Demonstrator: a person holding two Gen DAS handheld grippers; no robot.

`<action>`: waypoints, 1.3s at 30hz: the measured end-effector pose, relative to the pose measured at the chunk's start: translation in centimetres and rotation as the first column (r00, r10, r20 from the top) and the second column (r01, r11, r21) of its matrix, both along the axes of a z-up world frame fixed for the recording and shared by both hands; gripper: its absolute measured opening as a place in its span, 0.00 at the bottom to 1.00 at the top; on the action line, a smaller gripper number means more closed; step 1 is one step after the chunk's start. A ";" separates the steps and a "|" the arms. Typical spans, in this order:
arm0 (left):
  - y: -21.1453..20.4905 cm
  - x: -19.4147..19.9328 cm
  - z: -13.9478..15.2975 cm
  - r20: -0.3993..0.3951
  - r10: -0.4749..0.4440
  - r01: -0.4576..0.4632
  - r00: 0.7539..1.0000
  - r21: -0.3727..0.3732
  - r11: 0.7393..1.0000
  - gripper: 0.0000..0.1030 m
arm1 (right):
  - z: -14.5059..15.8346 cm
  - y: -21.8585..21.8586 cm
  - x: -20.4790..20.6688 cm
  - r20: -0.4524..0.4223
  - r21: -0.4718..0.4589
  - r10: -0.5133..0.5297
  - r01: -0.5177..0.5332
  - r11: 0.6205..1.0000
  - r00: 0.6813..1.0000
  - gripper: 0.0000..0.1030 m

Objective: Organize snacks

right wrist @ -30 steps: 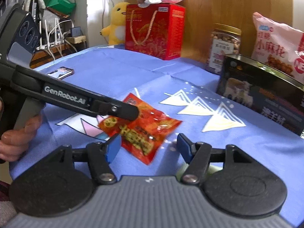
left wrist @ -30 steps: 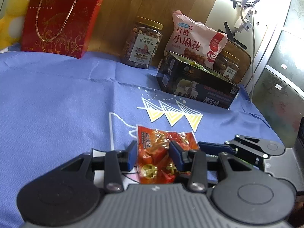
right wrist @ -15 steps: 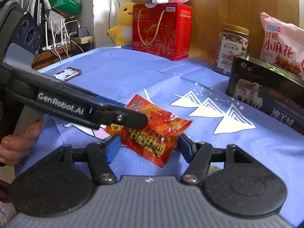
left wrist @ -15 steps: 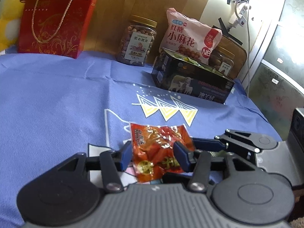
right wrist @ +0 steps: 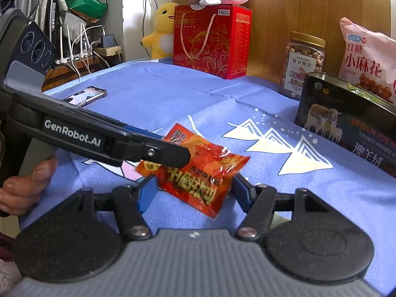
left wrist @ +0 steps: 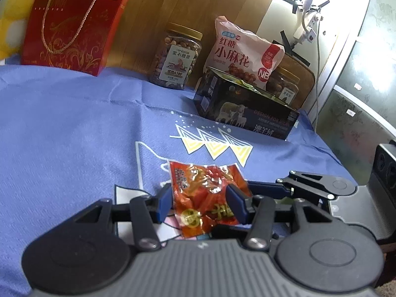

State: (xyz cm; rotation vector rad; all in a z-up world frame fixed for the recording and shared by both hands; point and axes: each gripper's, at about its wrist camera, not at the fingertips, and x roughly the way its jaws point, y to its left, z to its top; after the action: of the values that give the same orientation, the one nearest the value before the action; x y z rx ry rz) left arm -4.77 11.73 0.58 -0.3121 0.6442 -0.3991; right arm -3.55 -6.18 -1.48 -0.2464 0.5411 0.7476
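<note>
Small red-orange glossy foil snack packet — flat on the blue printed tablecloth, near edge of table, just short of the yellow triangle print. Crinkled film, sealed seams at both ends, lumpy middle. Judged light, soft, slippery on its shiny faces; likely to buckle or slide under a squeeze rather than resist. Best taken across the narrow width at mid-body or by a flat sealed end; not at a corner.

Left gripper: blue pads astride the packet, jaws just widened, part open; left pad clear of the film, right pad at or over its edge — contact there not certain. Reads as released rather than clamped.

Right gripper: jaws wide apart, straddling the packet's near corner, pads not pressing. Packet resting on the cloth, not lifted.

Person's hand on the left gripper's handle, seen in the right wrist view.

Further out, at the back of the table against the wood panel: open dark rectangular box with sheep picture, some wrappers visible inside — probable destination, as a judgement only. Behind it, pink bag of fried dough twists; clear plastic jar of nuts with gold lid; red gift carton with gold cord handle; yellow plush duck. Smartphone lying on the cloth at left.
</note>
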 end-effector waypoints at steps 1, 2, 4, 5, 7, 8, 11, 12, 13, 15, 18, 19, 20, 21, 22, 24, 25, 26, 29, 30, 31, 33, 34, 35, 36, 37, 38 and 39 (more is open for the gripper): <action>0.1 0.0 0.0 -0.001 -0.001 0.001 1.000 -0.006 1.000 0.46 | 0.0 0.0 0.0 0.001 -0.001 0.000 0.000 1.000 1.000 0.67; 0.1 0.0 0.0 -0.001 -0.002 0.002 1.000 -0.009 1.000 0.44 | 0.0 0.0 0.0 0.002 -0.002 0.000 0.000 1.000 1.000 0.67; 0.0 0.0 -0.1 0.000 -0.004 0.004 1.000 -0.010 1.000 0.44 | 0.0 0.1 -0.1 0.007 -0.005 -0.001 0.001 1.000 1.000 0.65; 0.0 0.0 -0.1 0.001 -0.006 0.006 1.000 -0.010 1.000 0.44 | 0.0 0.2 -0.2 0.011 -0.008 0.000 0.000 1.000 1.000 0.65; 0.0 0.0 -0.1 0.001 -0.007 0.007 1.000 -0.010 1.000 0.44 | 0.0 0.2 -0.4 0.020 -0.011 0.006 -0.006 1.000 1.000 0.61; 0.0 0.0 -0.1 0.000 -0.006 0.006 1.000 -0.010 1.000 0.44 | 0.0 0.3 -0.4 0.026 -0.012 0.008 -0.008 1.000 1.000 0.60; 0.0 0.1 0.0 -0.002 -0.003 0.003 1.000 -0.011 1.000 0.44 | 0.0 0.3 -0.6 0.040 -0.016 0.007 -0.007 1.000 0.999 0.55; 0.0 0.1 0.0 -0.003 -0.003 0.003 1.000 -0.009 1.000 0.44 | 0.1 0.2 -0.6 0.043 -0.014 0.002 -0.001 1.000 0.999 0.51; -0.1 0.1 0.1 -0.003 -0.003 0.003 1.000 -0.006 1.000 0.44 | 0.1 0.1 -0.6 0.043 -0.008 -0.004 0.005 1.000 0.999 0.48; -0.3 0.0 0.2 -0.001 -0.001 0.001 1.000 0.002 1.000 0.44 | 0.2 -0.1 -0.4 0.036 0.010 -0.014 0.014 1.000 0.999 0.44; -0.5 0.0 0.4 0.007 -0.007 0.007 1.000 -0.004 1.000 0.44 | 0.2 -0.5 -0.3 0.023 0.031 -0.020 0.020 0.999 1.000 0.42; -0.7 0.0 0.5 0.010 -0.013 0.013 1.000 -0.007 1.000 0.44 | 0.2 -0.5 -0.3 0.022 0.032 -0.020 0.020 0.999 1.000 0.42; -0.9 0.1 0.5 0.011 -0.016 0.016 1.000 -0.004 1.000 0.44 | 0.2 -0.6 -0.3 0.020 0.033 -0.019 0.018 0.999 1.000 0.42; -1.2 0.1 0.5 0.011 -0.012 0.012 1.000 0.010 1.000 0.44 | 0.2 -0.6 -0.3 0.017 0.035 -0.018 0.017 0.999 1.000 0.42; -1.4 0.2 0.4 0.013 -0.010 0.009 1.000 0.027 1.000 0.44 | 0.3 -0.7 -0.3 0.013 0.039 -0.016 0.016 0.999 1.000 0.42; -1.7 0.2 0.4 0.018 -0.010 0.009 1.000 0.045 0.999 0.44 | 0.2 -0.9 -0.2 -0.001 0.049 -0.013 0.013 0.999 1.000 0.43; -1.7 0.3 0.4 0.018 -0.011 0.010 1.000 0.047 0.999 0.44 | 0.2 -0.9 -0.1 -0.011 0.051 -0.009 0.010 0.999 1.000 0.47; -1.7 0.3 0.4 0.016 -0.010 0.009 1.000 0.045 0.999 0.44 | 0.2 -0.9 0.0 -0.019 0.052 -0.004 0.005 0.999 1.000 0.49; -1.4 0.5 0.1 0.001 -0.009 0.009 1.000 0.027 1.000 0.44 | 0.1 -0.5 -0.3 -0.004 0.029 0.007 -0.006 1.000 1.000 0.52; -1.4 0.5 0.1 0.002 -0.009 0.009 1.000 0.026 1.000 0.44 | 0.0 -0.3 -0.4 0.003 0.020 0.007 -0.007 1.000 1.000 0.53; -1.4 0.4 0.1 0.004 -0.010 0.010 1.000 0.028 1.000 0.44 | 0.0 -0.3 -0.5 0.006 0.017 0.008 -0.008 1.000 1.000 0.53; -1.4 0.4 0.1 0.008 -0.012 0.012 1.000 0.029 1.000 0.44 | 0.0 -0.3 -0.5 0.006 0.018 0.007 -0.007 1.000 1.000 0.52; -1.3 0.4 0.0 0.009 -0.013 0.013 1.000 0.025 1.000 0.44 | 0.0 -0.2 -0.5 0.010 0.014 0.003 -0.003 1.000 1.000 0.51; -1.3 0.4 0.0 0.009 -0.014 0.014 1.000 0.020 1.000 0.44 | 0.0 -0.1 -0.6 0.016 0.009 0.002 -0.002 1.000 1.000 0.51; -1.2 0.5 0.0 0.009 -0.016 0.015 1.000 0.015 1.000 0.44 | 0.0 0.0 -0.7 0.026 0.002 0.001 -0.001 1.000 1.000 0.48; -1.1 0.5 0.0 0.009 -0.017 0.017 1.000 0.010 1.000 0.44 | 0.0 0.0 -0.8 0.037 -0.005 -0.002 0.002 1.000 0.999 0.46; -1.0 0.4 0.0 0.010 -0.018 0.018 1.000 0.007 1.000 0.44 | 0.0 0.1 -0.9 0.045 -0.010 -0.004 0.004 1.000 0.999 0.45; -1.0 0.4 0.0 0.010 -0.018 0.018 1.000 0.004 1.000 0.44 | 0.0 0.1 -0.9 0.050 -0.010 -0.005 0.006 1.000 0.999 0.44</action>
State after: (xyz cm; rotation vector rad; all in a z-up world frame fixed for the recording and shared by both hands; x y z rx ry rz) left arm -4.33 10.74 0.56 -0.3003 0.6383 -0.4167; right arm -4.49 -6.12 -1.47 -0.2724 0.4985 0.7314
